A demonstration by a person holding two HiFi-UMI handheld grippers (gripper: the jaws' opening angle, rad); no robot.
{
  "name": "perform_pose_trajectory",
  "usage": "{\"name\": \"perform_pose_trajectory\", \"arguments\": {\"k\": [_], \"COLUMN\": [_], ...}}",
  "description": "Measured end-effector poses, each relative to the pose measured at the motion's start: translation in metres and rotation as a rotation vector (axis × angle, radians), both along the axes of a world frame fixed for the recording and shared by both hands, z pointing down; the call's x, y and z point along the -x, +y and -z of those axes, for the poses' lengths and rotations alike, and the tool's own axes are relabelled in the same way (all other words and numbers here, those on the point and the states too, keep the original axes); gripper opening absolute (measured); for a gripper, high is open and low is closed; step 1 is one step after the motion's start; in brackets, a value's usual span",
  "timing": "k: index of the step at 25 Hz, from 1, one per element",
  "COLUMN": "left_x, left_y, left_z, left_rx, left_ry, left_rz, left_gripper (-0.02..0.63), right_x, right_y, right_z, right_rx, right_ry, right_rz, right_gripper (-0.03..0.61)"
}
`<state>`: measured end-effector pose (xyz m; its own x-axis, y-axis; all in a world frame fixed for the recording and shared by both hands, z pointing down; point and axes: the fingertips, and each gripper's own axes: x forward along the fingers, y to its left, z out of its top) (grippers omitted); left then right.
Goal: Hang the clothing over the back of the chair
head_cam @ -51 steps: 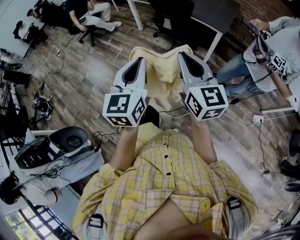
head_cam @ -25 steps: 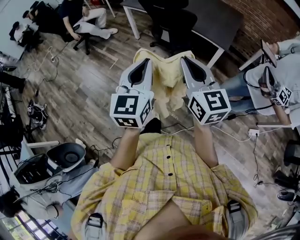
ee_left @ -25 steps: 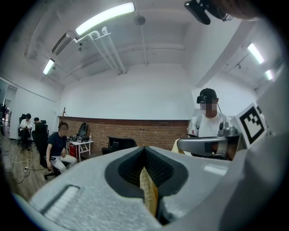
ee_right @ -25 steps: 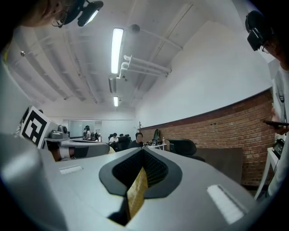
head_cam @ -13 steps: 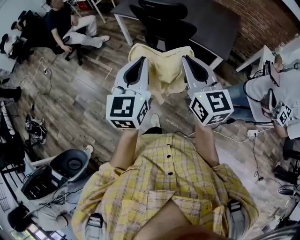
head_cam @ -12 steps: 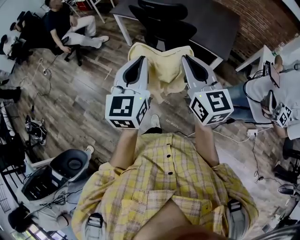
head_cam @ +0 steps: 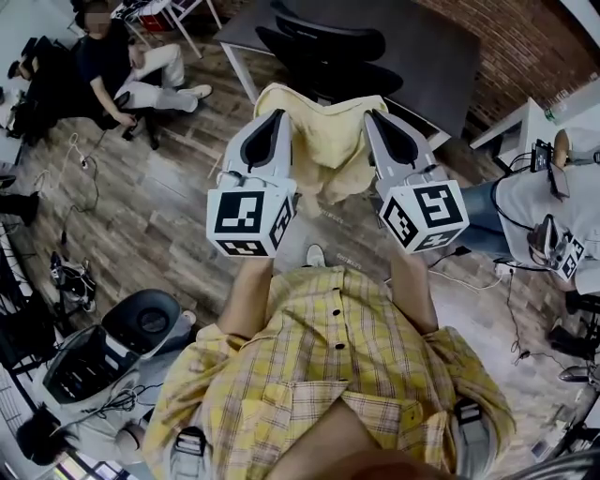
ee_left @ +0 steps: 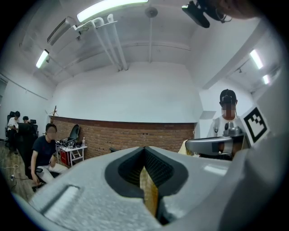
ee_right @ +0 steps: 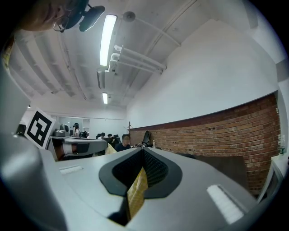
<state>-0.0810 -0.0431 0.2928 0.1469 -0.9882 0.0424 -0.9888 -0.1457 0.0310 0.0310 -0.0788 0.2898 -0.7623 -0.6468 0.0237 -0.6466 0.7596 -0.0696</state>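
Two tools in the head view: left gripper and right gripper hold the yellow clothing spread, with the chair at twelve o'clock. Left gripper view: jaws pinched tight on cloth. Right gripper view: likewise clamped. Best to carry it level and taut, clear the backrest, then drape.

I see a wood-plank floor below, with cables trailing over it at the left. Ahead, a dark desk stands near a red brick wall, and a white desk sits at the right. Above the brick the wall is plain white. Tube lights and pipes run along the white ceiling.
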Motion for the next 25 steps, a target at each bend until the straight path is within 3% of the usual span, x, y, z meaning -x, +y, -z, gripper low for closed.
{"name": "perform_pose_trajectory", "arguments": {"k": [8,25], "left_x": [0.041,0.035], "left_y": [-0.034,-0.063], "left_z": [0.000,0.006], "left_rx": [-0.009,-0.027], "left_ry": [0.003,-0.008], "left_rz": [-0.044,-0.048], "left_gripper": [0.002,0.002], "right_x": [0.036,0.030], "right_y": [-0.032,-0.060], "right_z": [0.004,0.012], "right_rx": [-0.011,-0.044], "right_ry": [0.015,0.031], "right_rz": [-0.043,-0.043], "right_gripper": [0.011,0.011]}}
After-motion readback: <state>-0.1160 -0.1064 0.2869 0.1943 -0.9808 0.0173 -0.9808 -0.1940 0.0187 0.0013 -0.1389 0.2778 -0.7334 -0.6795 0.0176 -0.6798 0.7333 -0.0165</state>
